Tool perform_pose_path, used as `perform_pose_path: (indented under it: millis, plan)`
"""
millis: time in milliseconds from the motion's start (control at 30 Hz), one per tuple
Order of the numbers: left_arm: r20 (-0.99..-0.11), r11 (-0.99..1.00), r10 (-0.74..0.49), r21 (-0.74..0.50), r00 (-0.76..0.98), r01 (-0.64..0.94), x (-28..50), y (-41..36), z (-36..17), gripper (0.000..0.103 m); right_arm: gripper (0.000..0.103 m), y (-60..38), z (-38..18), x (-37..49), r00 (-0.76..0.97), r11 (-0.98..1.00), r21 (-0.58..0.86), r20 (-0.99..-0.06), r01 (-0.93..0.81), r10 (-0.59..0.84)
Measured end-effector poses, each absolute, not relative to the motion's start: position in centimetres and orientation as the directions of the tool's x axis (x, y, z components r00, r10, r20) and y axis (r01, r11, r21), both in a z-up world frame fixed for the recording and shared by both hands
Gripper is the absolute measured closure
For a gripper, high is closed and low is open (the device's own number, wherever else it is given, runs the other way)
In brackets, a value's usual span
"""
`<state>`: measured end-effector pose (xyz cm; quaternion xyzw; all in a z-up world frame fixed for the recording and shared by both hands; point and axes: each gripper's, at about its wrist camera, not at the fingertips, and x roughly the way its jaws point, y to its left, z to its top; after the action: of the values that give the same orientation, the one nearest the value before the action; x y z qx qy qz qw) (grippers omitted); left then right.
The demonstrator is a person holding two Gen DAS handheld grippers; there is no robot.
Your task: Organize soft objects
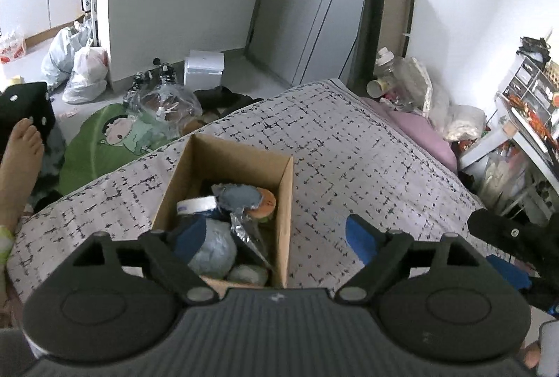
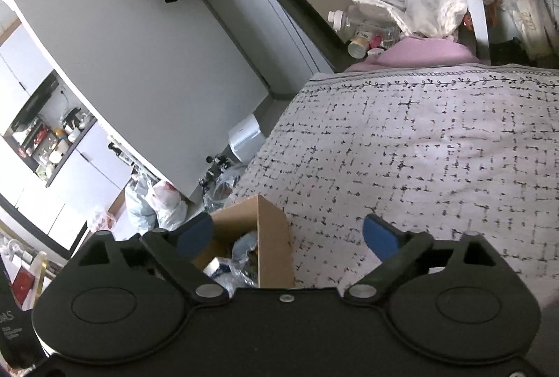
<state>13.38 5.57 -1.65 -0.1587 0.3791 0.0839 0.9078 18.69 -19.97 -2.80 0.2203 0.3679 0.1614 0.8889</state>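
Looking along my left gripper (image 1: 276, 239), I see its two blue-padded fingers (image 1: 360, 239) spread wide and holding nothing; the left pad hangs over the cardboard box (image 1: 284, 202), the right pad over bare quilt. Left of the tool, past the bed's edge, lie a bare foot (image 1: 21, 160), a green cartoon-print floor mat (image 1: 104, 146) and knotted, crinkled plastic bags (image 1: 87, 73). Directly ahead, between the fingers, the box stands open-topped, its walls plain matte brown and straight-edged. Inside it the soft objects are packed close: a rounded grey plush (image 1: 213, 251) nearest me, a flat grey fabric disc with a frayed rim (image 1: 241, 197), a shiny crumpled foil wrapper (image 1: 249, 233), a pale roundish piece (image 1: 248, 274) in the near corner and an orange-edged item (image 1: 267, 204) against the right wall. To the right of the box the quilt (image 1: 367, 150), a light fabric with a broken black grid print, runs flat and unoccupied to a pink pillow (image 1: 419, 129) at its far edge.

My right gripper (image 2: 288, 233) is likewise spread, nothing between its blue pads (image 2: 379, 235). Its left finger overlaps the box's (image 2: 272, 237) rim; the box corner sits just left of the tool's centre line. Ahead and right the same quilt (image 2: 436, 150) lies smooth and open, bordered by a stitched vine line near the pillow (image 2: 419, 53). Left of the bed edge are a white cube-shaped container (image 2: 246, 137) and more plastic bags (image 2: 160, 205) on the floor.
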Motion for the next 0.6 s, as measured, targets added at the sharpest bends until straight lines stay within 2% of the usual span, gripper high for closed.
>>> perform_pose_path:
  millis: [233, 367, 600]
  plan:
    - [-0.716, 0.943, 0.067, -0.182, 0.695, -0.278, 10.7, 3.6, 0.3, 0.016, 0.004, -22.1, -1.2, 16.9, 0.682, 0.846, 0.508, -0.562, -0.163, 0.469]
    - [-0.709, 0.941, 0.059, -0.195, 0.703, -0.276, 9.3, 2.5, 1.4, 0.010, 0.000, -23.0, -0.1, 15.8, 0.687, 0.846, 0.499, -0.548, -0.190, 0.478]
    - [-0.682, 0.949, 0.059, -0.189, 0.729, -0.254, 7.3, 0.6, 3.4, 0.004, 0.000, -24.9, 1.1, 14.1, 0.691, 0.847, 0.489, -0.538, -0.210, 0.482]
